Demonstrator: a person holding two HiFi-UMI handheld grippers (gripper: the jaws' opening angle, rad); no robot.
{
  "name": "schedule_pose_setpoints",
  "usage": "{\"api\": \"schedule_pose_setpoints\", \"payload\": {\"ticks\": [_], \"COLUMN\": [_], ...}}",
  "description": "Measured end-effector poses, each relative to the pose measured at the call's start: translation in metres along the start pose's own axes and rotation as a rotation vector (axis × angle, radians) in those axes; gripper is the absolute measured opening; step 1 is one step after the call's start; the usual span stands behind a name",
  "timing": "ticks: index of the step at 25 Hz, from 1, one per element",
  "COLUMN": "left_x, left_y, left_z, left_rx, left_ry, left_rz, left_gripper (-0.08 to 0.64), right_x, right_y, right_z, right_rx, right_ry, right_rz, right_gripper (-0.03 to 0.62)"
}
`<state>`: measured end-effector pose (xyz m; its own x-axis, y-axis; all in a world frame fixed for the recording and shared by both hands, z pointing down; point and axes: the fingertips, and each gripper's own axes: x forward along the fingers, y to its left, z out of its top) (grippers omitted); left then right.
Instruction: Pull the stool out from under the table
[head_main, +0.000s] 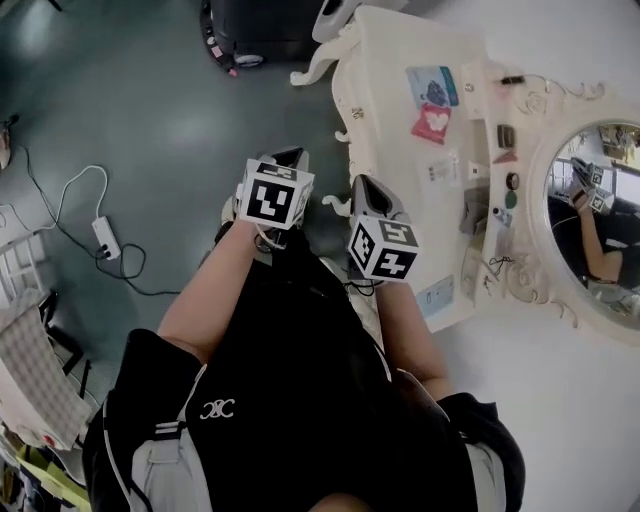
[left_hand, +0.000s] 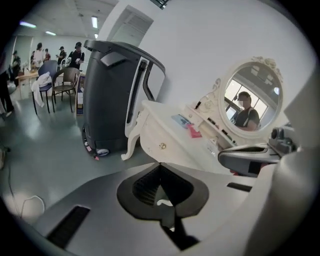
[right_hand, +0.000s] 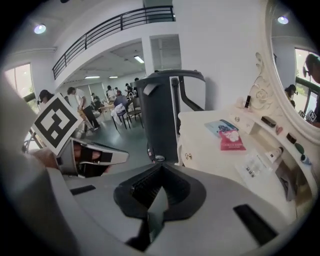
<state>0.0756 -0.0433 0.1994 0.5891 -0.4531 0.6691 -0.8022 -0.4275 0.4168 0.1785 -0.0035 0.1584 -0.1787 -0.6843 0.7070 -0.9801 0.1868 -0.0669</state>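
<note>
The left gripper (head_main: 290, 155) is closed. In its own view the two jaws meet at the tips (left_hand: 160, 165) with nothing between them. The right gripper (head_main: 362, 186) is closed too, its jaws drawn together to a point (right_hand: 160, 167) and empty. Neither touches anything. From the head view both are held out in front of the person's dark shirt (head_main: 300, 400), side by side and near each other, pointing forward and down. They are above the grey floor (head_main: 150, 100), just beside the near edge of the cream dressing table (head_main: 400, 130). The table has curled legs and stands against the wall under an oval mirror (head_main: 600, 210). A red packet (head_main: 432, 122) and a blue card (head_main: 432, 85) lie on its top. A tall black machine (left_hand: 115, 95) stands past the far end of the table. A white power strip (head_main: 105, 238) with its cord lies on the floor off to the left. The stool cannot be made out in any view. Only a pale curled piece (head_main: 335, 205) shows between the two grippers at the table's edge, and I cannot tell whether it belongs to the stool or the table.
</note>
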Motion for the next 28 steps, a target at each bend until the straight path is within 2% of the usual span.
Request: {"api": "schedule_pose_setpoints", "payload": {"ticks": [2, 4, 9, 14, 18, 22, 28], "left_x": [0.014, 0.030, 0.081, 0.145, 0.206, 0.267, 0.335], "left_y": [0.013, 0.023, 0.043, 0.067, 0.084, 0.087, 0.084], "left_z": [-0.010, -0.024, -0.073, -0.127, -0.171, -0.204, -0.230], "left_rx": [0.046, 0.045, -0.116, -0.163, -0.210, -0.316, -0.408], "left_ry": [0.028, 0.062, 0.139, 0.202, 0.223, 0.208, 0.188], "left_rz": [0.054, 0.084, 0.067, 0.040, -0.035, -0.186, -0.398], "left_gripper": [0.006, 0.006, 0.006, 0.005, 0.006, 0.006, 0.006], "right_x": [0.019, 0.035, 0.086, 0.142, 0.184, 0.217, 0.250], "right_y": [-0.006, -0.012, -0.019, -0.021, -0.032, -0.058, -0.090], "right_z": [-0.013, -0.025, -0.064, -0.122, -0.171, -0.216, -0.281], "right_rx": [-0.032, -0.052, -0.055, -0.042, 0.000, 0.025, 0.011], "right_ry": [0.045, 0.089, 0.193, 0.268, 0.311, 0.322, 0.377], "right_rz": [0.006, 0.017, 0.061, 0.070, 0.013, -0.126, -0.305], "right_gripper": [0.005, 0.005, 0.005, 0.005, 0.005, 0.005, 0.005]}}
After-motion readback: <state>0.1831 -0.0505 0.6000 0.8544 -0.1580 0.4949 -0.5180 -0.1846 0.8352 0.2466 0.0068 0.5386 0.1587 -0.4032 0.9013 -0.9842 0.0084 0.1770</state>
